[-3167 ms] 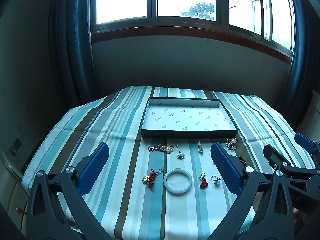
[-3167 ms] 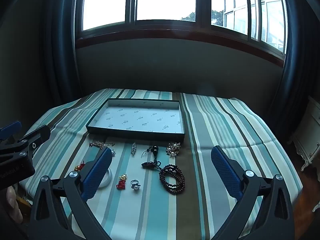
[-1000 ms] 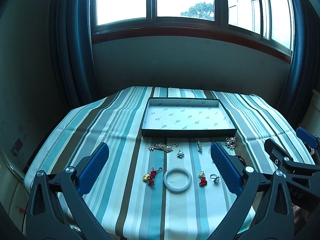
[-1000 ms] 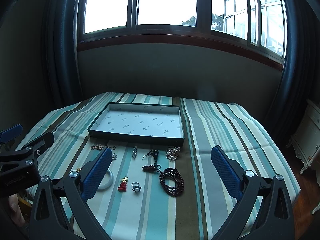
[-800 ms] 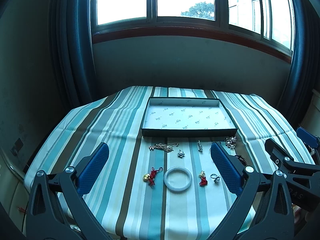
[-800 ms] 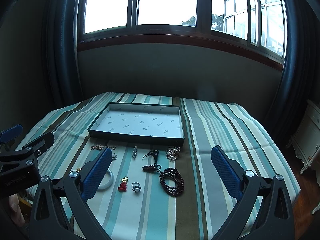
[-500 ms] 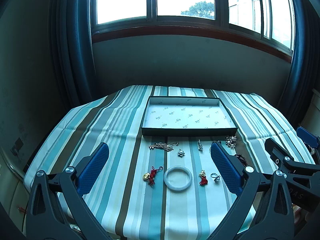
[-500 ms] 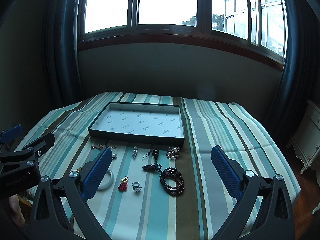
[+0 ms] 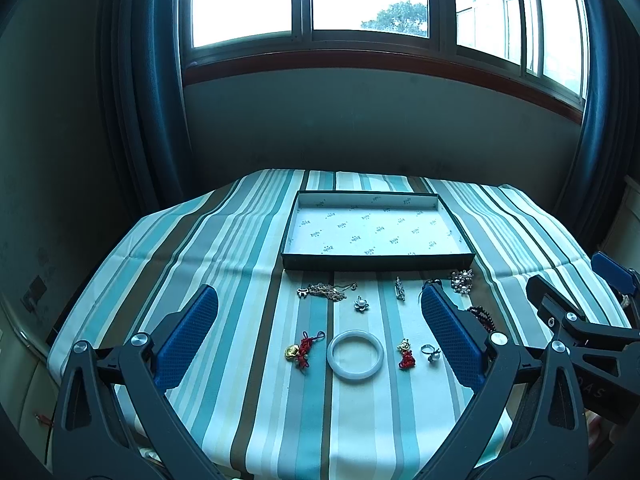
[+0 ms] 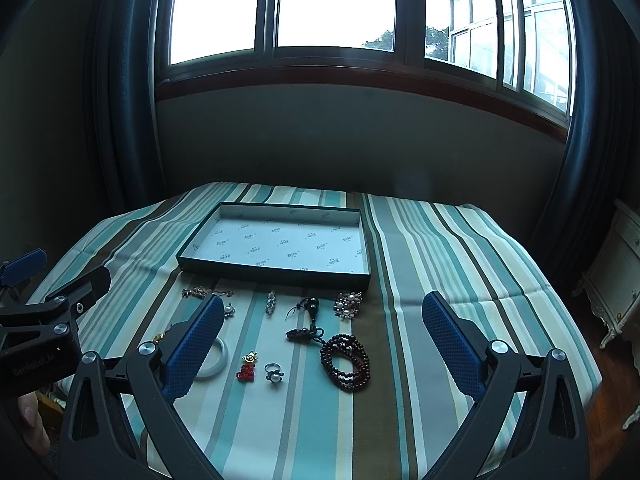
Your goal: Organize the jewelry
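Note:
An empty dark tray [image 9: 376, 261] [image 10: 272, 272] with white patterned lining sits on the striped table. In front of it lie several pieces: a white bangle [image 9: 355, 355], a gold chain [image 9: 324, 291], a red-corded gold charm [image 9: 301, 352], a small red charm [image 9: 405, 356] [image 10: 247, 368], a pearl ring [image 9: 430, 352] [image 10: 274, 372], a dark bead bracelet [image 10: 346, 361], a pearl brooch [image 10: 348, 303]. My left gripper [image 9: 320, 332] and right gripper [image 10: 320, 336] are both open and empty, held above the table's near edge.
The striped cloth [image 10: 460, 264] covers the whole table. A wall and window stand behind it, dark curtains [image 9: 140, 92] at both sides. A white cabinet [image 10: 616, 264] stands at the right.
Both grippers have drifted slightly, so the table sits a little lower in the right view. Nothing on the table moved.

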A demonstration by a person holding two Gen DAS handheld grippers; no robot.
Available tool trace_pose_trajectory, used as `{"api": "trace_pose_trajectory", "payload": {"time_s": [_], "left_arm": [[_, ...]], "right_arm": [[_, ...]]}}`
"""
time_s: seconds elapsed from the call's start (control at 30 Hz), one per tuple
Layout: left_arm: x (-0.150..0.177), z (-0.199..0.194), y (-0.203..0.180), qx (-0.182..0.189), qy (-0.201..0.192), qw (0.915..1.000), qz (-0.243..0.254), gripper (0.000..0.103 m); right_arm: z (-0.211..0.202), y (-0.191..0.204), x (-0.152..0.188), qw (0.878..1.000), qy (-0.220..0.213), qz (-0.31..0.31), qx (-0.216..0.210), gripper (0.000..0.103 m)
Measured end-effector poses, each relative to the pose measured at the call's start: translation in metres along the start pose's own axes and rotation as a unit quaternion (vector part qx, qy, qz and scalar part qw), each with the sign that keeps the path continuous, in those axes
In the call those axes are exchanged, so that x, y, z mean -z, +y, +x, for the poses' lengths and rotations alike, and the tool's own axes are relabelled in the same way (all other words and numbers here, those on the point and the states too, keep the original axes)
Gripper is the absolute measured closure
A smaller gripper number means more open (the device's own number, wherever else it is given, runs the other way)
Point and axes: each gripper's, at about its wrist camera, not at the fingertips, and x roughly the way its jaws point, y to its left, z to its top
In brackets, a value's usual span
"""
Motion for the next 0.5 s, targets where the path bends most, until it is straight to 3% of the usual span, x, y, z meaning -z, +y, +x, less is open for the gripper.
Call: {"api": "trace_pose_trajectory", "payload": {"time_s": [0.23, 0.5], "left_arm": [[0.007, 0.009, 0.007, -0.006, 0.008, 0.9999, -0.005, 0.002], [0.018, 0.049, 0.022, -0.005, 0.057, 0.9983, -0.011, 0.002]], "right_arm": [[0.013, 0.002, 0.006, 1.000, 0.014, 0.000, -0.001, 0.004], [0.052, -0.003, 0.022, 0.998, 0.060, 0.001, -0.002, 0.004]]}}
